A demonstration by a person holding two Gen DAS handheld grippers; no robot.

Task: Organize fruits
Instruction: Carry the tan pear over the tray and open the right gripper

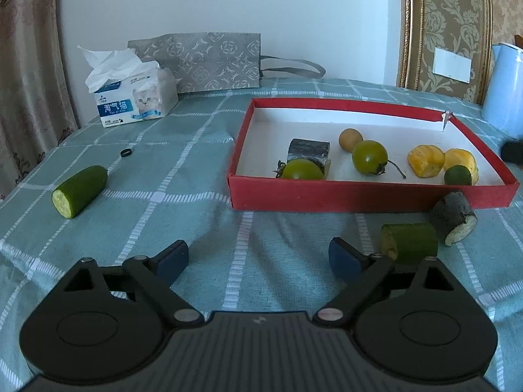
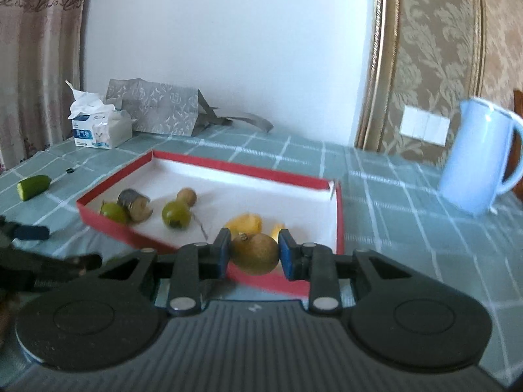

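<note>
A red box [image 1: 359,196] [image 2: 111,225] with a white floor holds two green tomatoes [image 1: 370,157] [image 2: 175,214], a small brown fruit [image 1: 350,139], a dark cut piece [image 1: 309,152] and yellow pieces [image 1: 425,160]. My right gripper [image 2: 254,253] is shut on a brown round fruit [image 2: 255,254], held above the box's near wall. My left gripper [image 1: 258,258] is open and empty, low over the cloth in front of the box. A green cucumber piece [image 1: 410,243] and a dark piece [image 1: 452,217] lie by its right finger. Another cucumber end [image 1: 80,191] [image 2: 33,187] lies at the left.
A green checked cloth [image 1: 183,170] covers the table. A tissue pack [image 1: 134,98] and a grey patterned bag [image 1: 209,60] stand at the back left. A pale blue jug [image 2: 479,160] stands at the right. A small black ring [image 1: 126,153] lies on the cloth.
</note>
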